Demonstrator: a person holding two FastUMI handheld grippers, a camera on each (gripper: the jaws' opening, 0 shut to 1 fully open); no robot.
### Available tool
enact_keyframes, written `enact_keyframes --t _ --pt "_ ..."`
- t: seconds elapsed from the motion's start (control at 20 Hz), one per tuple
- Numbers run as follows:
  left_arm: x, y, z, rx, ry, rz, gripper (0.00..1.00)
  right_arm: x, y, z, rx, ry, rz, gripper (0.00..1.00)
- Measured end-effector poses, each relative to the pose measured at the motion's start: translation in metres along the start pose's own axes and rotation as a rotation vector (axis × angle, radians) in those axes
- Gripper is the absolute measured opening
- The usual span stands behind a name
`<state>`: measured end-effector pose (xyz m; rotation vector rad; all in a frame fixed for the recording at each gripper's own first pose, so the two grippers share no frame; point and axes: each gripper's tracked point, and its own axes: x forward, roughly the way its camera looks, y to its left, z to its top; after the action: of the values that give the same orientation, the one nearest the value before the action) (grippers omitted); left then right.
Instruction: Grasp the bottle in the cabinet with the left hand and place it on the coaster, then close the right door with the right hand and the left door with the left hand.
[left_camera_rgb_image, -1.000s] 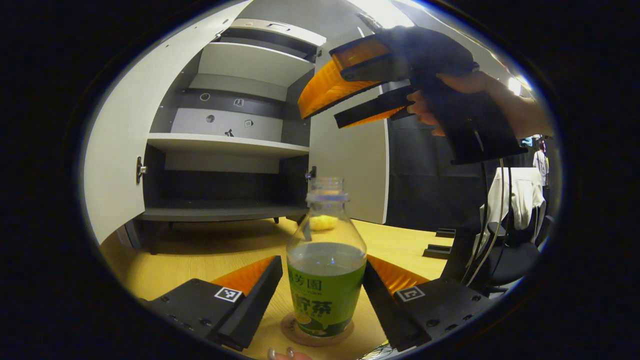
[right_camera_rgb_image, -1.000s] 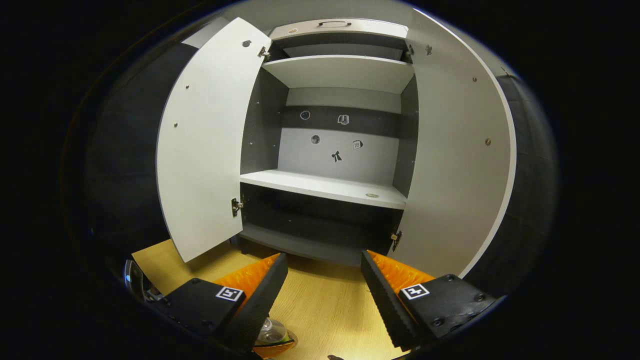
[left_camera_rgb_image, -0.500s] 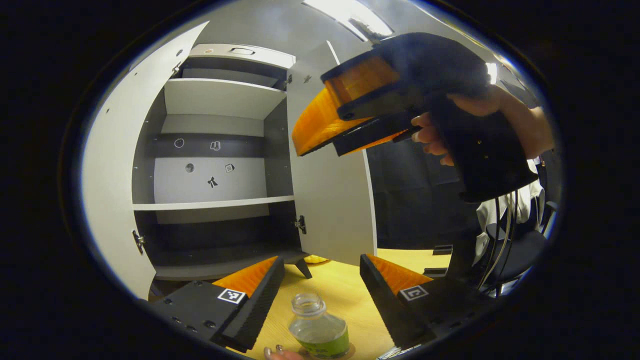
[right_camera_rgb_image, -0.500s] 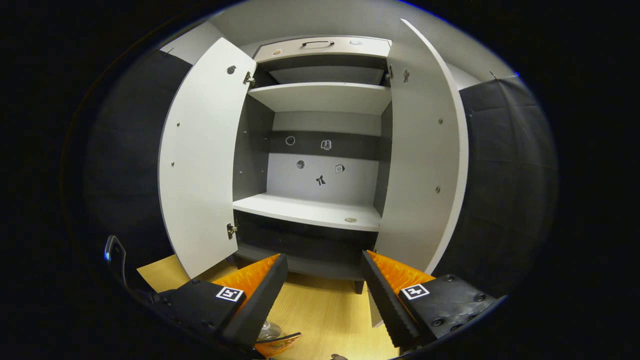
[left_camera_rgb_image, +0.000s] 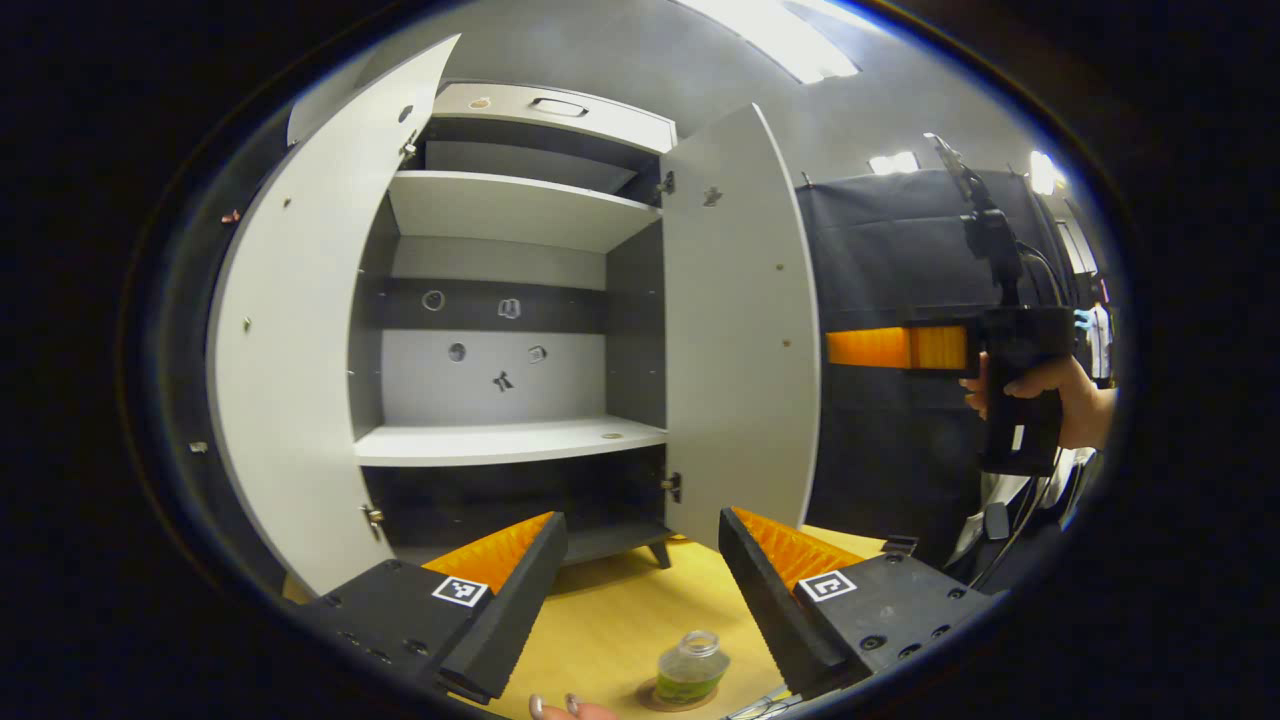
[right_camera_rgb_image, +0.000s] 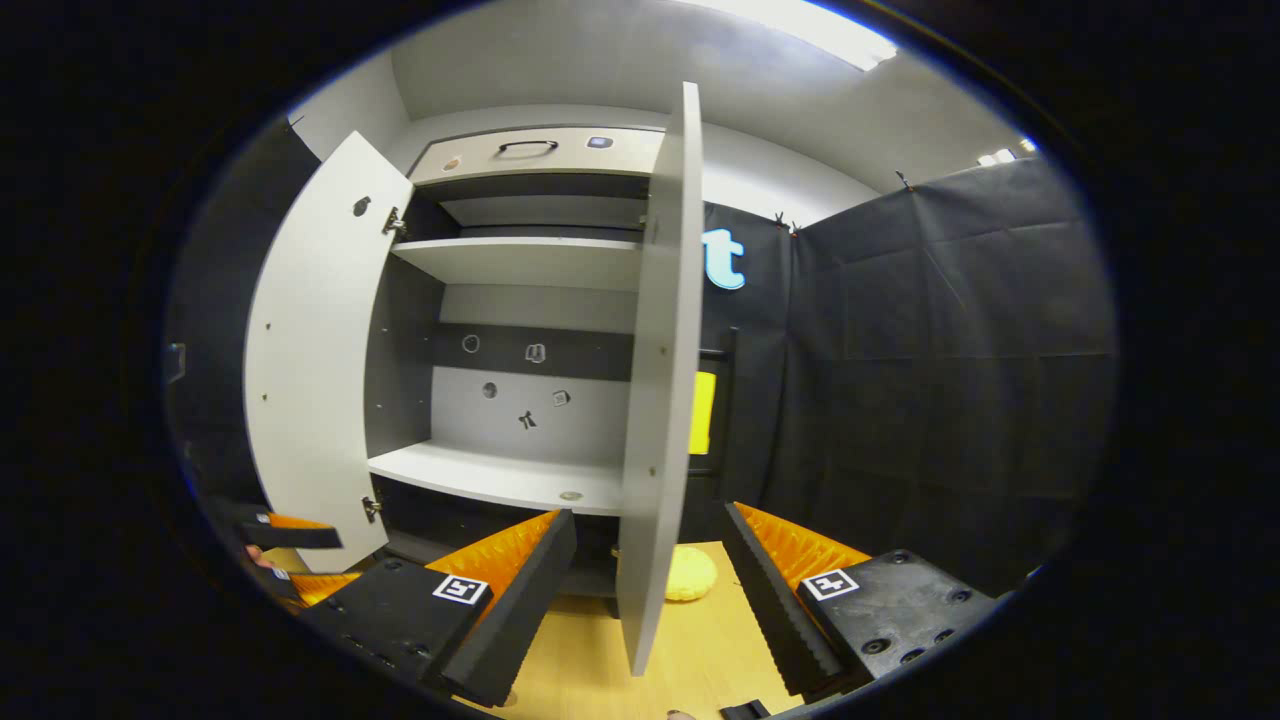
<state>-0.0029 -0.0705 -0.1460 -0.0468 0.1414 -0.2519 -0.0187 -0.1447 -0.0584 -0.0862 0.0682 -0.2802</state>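
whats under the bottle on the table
A round coaster sits under the bottle, on the wooden table. Just its rim shows; the bottle covers the rest.

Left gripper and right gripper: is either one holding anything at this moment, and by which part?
Nothing is held. The left gripper is open above the bottle, which stands on the coaster. The right gripper is open, its fingers either side of the right door edge.
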Motion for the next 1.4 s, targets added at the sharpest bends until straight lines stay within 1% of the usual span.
enact_keyframes --t 0.1,0.15,0.25,0.35,0.4,0.45,0.5,0.55,0.65,0.75,0.8,0.9,1.0,1.15,1.4 --pt "-0.011 0.031 0.018 -0.009 -0.001 0.104 0.96 0.008 -0.023 -0.001 0.012 -0.003 -0.053 0.98" --pt "-0.018 0.047 0.026 -0.026 -0.007 0.164 0.97 0.014 -0.03 0.0 0.025 -0.008 -0.064 0.98" --pt "-0.033 0.073 0.034 -0.056 -0.008 0.261 0.97 0.024 -0.04 0.002 0.042 -0.02 -0.065 0.98" --pt "-0.051 0.1 0.034 -0.056 0.011 0.359 0.97 0.035 -0.049 0.002 0.035 -0.026 -0.057 0.98" --pt "-0.061 0.114 0.034 -0.053 0.018 0.412 0.96 0.041 -0.05 0.0 0.027 -0.022 -0.042 0.98" --pt "-0.07 0.127 0.033 -0.053 0.021 0.461 0.97 0.046 -0.049 -0.001 0.019 -0.017 -0.021 0.94" --pt "-0.08 0.139 0.033 -0.057 0.023 0.507 0.97 0.05 -0.047 -0.004 0.013 -0.01 0.004 0.98" --pt "-0.09 0.151 0.033 -0.061 0.023 0.552 0.97 0.054 -0.043 -0.007 0.007 0.002 0.038 0.98" --pt "-0.11 0.173 0.034 -0.059 0.028 0.638 0.97 0.062 -0.042 -0.011 -0.02 0.006 0.069 0.96" --pt "-0.13 0.198 0.036 -0.026 0.032 0.732 0.97 0.063 -0.037 -0.01 0.014 0.015 0.115 0.95" --pt "-0.137 0.207 0.041 -0.009 0.028 0.767 0.98 0.063 -0.033 -0.011 0.042 0.023 0.138 0.95" --pt "-0.151 0.217 0.05 0.006 0.016 0.823 0.98 0.063 -0.027 -0.015 0.074 0.034 0.176 0.95" --pt "-0.162 0.227 0.055 -0.009 0.001 0.867 0.98 0.061 -0.023 -0.016 0.062 0.034 0.202 0.95" --pt "-0.162 0.231 0.057 -0.041 -0.015 0.874 0.98 0.057 -0.012 -0.017 0.068 0.034 0.241 0.95" --pt "-0.159 0.231 0.052 -0.038 0.002 0.882 0.98 0.059 0.038 -0.019 0.098 0.036 0.354 0.95"
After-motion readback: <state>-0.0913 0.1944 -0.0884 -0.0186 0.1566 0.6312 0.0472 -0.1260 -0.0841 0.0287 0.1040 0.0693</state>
